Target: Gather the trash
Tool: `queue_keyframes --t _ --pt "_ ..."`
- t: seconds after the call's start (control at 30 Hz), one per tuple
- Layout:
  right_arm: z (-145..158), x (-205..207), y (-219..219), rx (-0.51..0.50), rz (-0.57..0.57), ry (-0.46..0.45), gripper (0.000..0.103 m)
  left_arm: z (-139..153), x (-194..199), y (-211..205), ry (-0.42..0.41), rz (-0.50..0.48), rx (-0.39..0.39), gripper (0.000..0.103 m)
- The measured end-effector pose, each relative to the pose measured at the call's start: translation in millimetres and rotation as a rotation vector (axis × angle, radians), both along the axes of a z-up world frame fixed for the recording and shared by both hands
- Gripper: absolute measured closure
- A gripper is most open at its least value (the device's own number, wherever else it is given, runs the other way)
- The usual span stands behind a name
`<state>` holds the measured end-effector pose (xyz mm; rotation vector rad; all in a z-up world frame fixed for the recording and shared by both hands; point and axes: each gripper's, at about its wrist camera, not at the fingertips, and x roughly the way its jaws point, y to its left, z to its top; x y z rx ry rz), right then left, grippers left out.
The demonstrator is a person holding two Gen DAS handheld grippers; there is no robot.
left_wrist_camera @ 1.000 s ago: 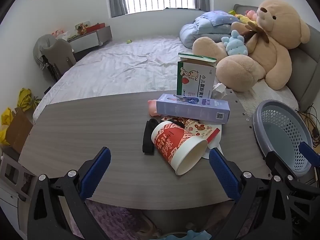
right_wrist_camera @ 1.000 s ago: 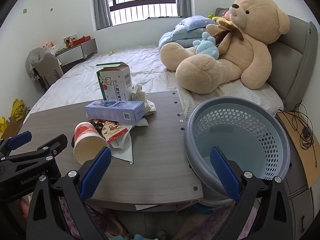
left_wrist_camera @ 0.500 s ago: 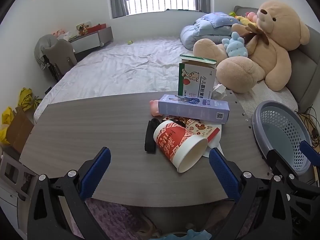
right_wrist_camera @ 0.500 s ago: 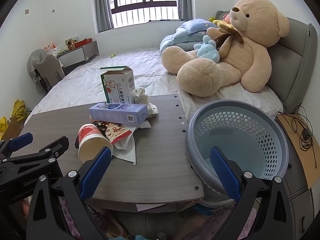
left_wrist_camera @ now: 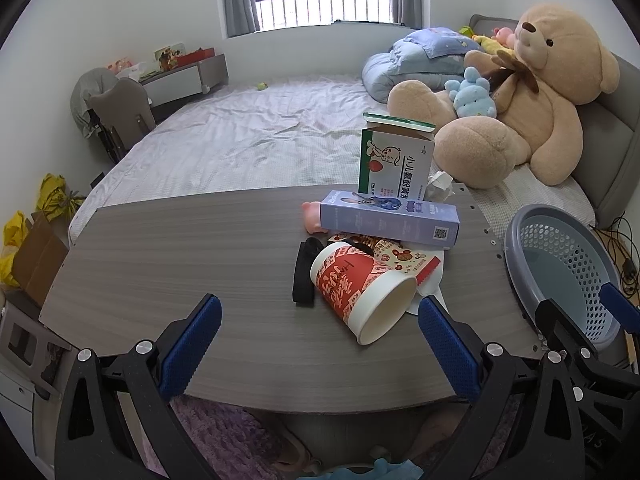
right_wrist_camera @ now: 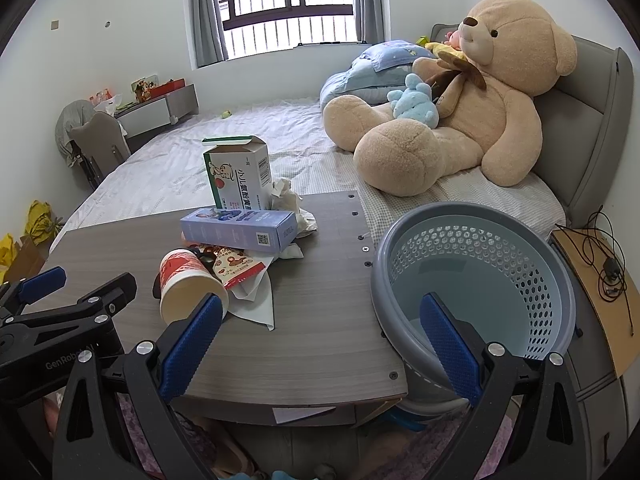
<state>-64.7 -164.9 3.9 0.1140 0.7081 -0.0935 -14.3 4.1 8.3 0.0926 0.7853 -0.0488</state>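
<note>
A pile of trash lies on the grey wooden table (left_wrist_camera: 180,264): a tipped red paper cup (left_wrist_camera: 360,292) (right_wrist_camera: 188,286), a long blue box (left_wrist_camera: 388,222) (right_wrist_camera: 240,230), an upright green-and-white carton (left_wrist_camera: 394,160) (right_wrist_camera: 238,178), a printed wrapper (left_wrist_camera: 404,260), crumpled tissue (right_wrist_camera: 288,204) and a black item (left_wrist_camera: 303,276). A grey perforated basket (right_wrist_camera: 480,276) (left_wrist_camera: 560,268) stands off the table's right end. My left gripper (left_wrist_camera: 318,344) hangs open at the near edge, short of the cup. My right gripper (right_wrist_camera: 320,340) is open between cup and basket.
Behind the table runs a bed (left_wrist_camera: 256,140) with a large teddy bear (right_wrist_camera: 472,100) and a blue quilt (left_wrist_camera: 412,60). A chair (left_wrist_camera: 116,116) and low cabinet (left_wrist_camera: 180,76) stand far left. Yellow bags (left_wrist_camera: 52,196) lie on the floor at left; cables (right_wrist_camera: 608,264) rest on a stand at right.
Both grippers, still open, have drifted slightly; the trash pile and basket sit a little further right and nearer in the right wrist view. No item on the table has moved.
</note>
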Motion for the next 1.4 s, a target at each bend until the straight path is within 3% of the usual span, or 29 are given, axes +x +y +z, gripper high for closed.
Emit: queue_keyframes --t 1.4 --pt "2.5 -3.0 -2.5 0.007 -0.004 -0.006 0.008 1.1 2.0 3.0 0.001 -0.002 0.000 0.006"
